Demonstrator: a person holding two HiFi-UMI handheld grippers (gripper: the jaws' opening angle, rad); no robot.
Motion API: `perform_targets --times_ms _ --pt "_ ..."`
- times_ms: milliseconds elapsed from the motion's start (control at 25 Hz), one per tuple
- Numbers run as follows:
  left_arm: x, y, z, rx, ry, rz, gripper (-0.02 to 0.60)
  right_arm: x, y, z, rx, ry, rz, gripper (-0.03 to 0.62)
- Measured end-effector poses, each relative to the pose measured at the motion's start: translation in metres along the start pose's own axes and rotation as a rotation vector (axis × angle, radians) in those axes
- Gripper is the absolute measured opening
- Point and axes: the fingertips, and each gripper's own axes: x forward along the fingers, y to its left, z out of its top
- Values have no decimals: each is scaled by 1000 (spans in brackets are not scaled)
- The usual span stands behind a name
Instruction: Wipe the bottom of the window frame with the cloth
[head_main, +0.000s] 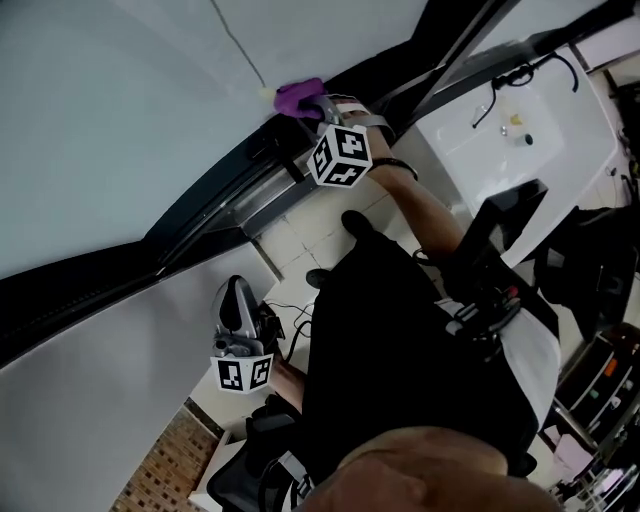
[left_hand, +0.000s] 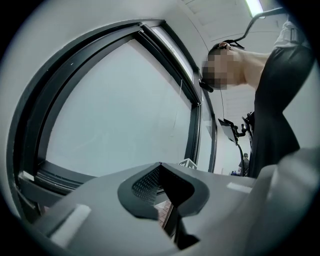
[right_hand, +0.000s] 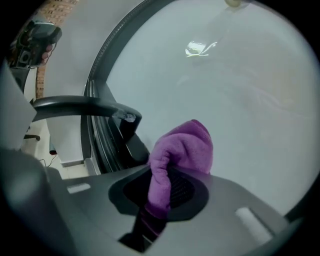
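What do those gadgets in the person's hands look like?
Each is a grey plastic two-jaw tool, left gripper and right gripper, with dark textured inner faces and a white cube of black square markers. The person wears a black wristband and dark clothing.

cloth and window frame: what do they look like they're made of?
Cloth: purple terry or microfibre by its look, matte, fuzzy nap, soft folds.
Window frame: dark, smooth, straight profiles with a faint sheen, probably coated metal; plastic can't be ruled out.
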Motion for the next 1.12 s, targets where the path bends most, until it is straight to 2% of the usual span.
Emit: perform_targets --times_ms 200,560,800,1120 --pt "3 1 -4 -4 9 -9 3 -2 -3 -4 5 -1 -10 61" --pt "10 0 -7 -4 18 -36 3 -16 -47 -57 41 96 -99 61" --pt "13 0 -6 -5 22 -52 3 -31 -104 -120 89 245 -233 61" --pt "18 -4 -13 -8 18 -74 3 -43 -161 -192 38 505 -432 60"
